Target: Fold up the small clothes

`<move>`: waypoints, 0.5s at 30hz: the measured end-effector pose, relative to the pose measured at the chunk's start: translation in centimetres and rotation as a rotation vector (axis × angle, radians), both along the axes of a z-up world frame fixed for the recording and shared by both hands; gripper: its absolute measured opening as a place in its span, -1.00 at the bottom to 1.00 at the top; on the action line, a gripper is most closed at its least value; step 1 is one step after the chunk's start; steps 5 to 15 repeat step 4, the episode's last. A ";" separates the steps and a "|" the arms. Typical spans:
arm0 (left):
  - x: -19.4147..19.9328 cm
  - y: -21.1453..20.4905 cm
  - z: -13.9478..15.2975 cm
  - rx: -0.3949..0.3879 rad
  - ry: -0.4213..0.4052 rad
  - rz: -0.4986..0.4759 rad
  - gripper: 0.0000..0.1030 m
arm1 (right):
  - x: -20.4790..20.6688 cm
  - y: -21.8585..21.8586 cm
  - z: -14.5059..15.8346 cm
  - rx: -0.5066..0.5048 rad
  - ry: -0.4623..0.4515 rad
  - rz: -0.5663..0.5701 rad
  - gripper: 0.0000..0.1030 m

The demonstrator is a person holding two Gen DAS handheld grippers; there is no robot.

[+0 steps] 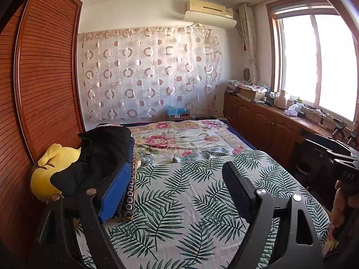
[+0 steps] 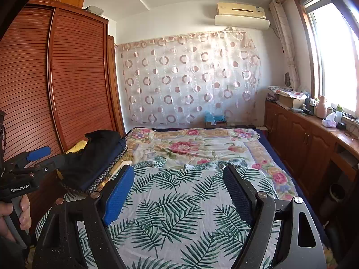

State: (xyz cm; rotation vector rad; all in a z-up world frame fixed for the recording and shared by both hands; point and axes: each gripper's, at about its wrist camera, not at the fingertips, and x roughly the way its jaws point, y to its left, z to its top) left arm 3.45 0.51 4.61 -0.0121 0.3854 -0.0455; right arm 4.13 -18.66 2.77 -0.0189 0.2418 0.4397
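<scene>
A heap of black clothing point(image 1: 101, 154) lies on a stack of folded fabric at the bed's left side, also seen in the right wrist view as the dark heap point(image 2: 94, 157). My left gripper point(image 1: 177, 188) hangs open over the palm-leaf sheet point(image 1: 190, 201), its blue pad just right of that stack, with nothing between its fingers. My right gripper point(image 2: 178, 194) is open too, above the same leaf sheet point(image 2: 179, 213), and holds nothing. In the right wrist view the left gripper point(image 2: 48, 158) shows from the side, held by a hand point(image 2: 15, 213).
A yellow plush toy point(image 1: 51, 170) sits against the slatted wooden wardrobe point(image 1: 44, 78) left of the bed. A floral blanket point(image 1: 179, 139) covers the far half. Wooden cabinets point(image 2: 303, 141) with clutter on top run under the window on the right.
</scene>
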 end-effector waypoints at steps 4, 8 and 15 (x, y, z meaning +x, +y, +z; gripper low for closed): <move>0.0 0.0 0.0 0.000 0.000 0.000 0.64 | 0.0 0.1 0.0 0.000 0.000 -0.002 0.61; 0.0 0.0 0.0 0.000 0.000 0.000 0.64 | 0.0 0.1 0.0 0.000 0.000 -0.002 0.61; 0.0 0.0 0.0 0.000 0.000 0.000 0.64 | 0.0 0.1 0.0 0.000 0.000 -0.002 0.61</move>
